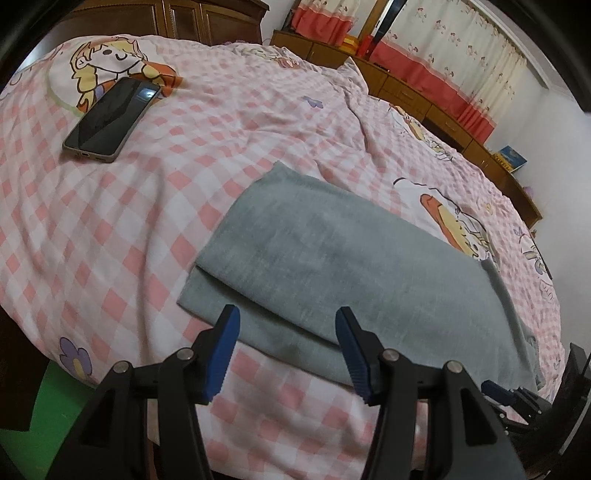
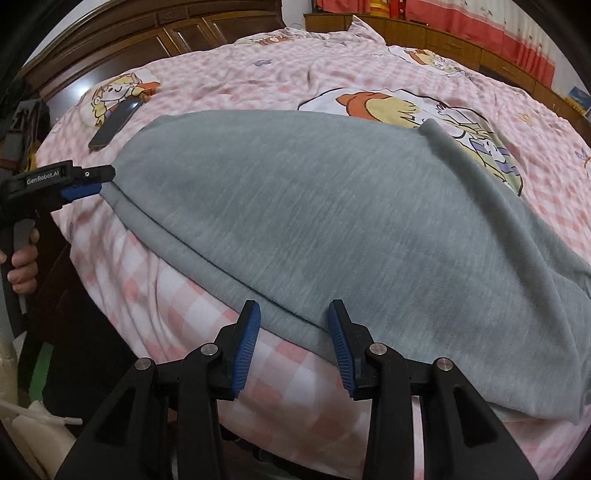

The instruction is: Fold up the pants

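Note:
Grey pants [image 1: 332,258] lie folded flat on the pink checked bed cover [image 1: 147,221], one layer stacked on another. My left gripper [image 1: 288,319] is open, its blue pads apart just over the pants' near left edge and gripping nothing. In the right wrist view the pants [image 2: 314,206] fill the middle. My right gripper [image 2: 293,308] is open, and the near hem runs between its blue pads without being pinched. The left gripper [image 2: 90,182] shows at the pants' left corner, held by a hand [image 2: 22,258]. The right gripper [image 1: 498,391] peeks in at the lower right of the left wrist view.
A dark phone [image 1: 110,118] lies on the bed cover to the far left of the pants, also in the right wrist view as a phone [image 2: 114,123]. A wooden headboard [image 2: 147,33] and a low wooden dresser [image 1: 424,99] with red-trimmed curtains line the far side.

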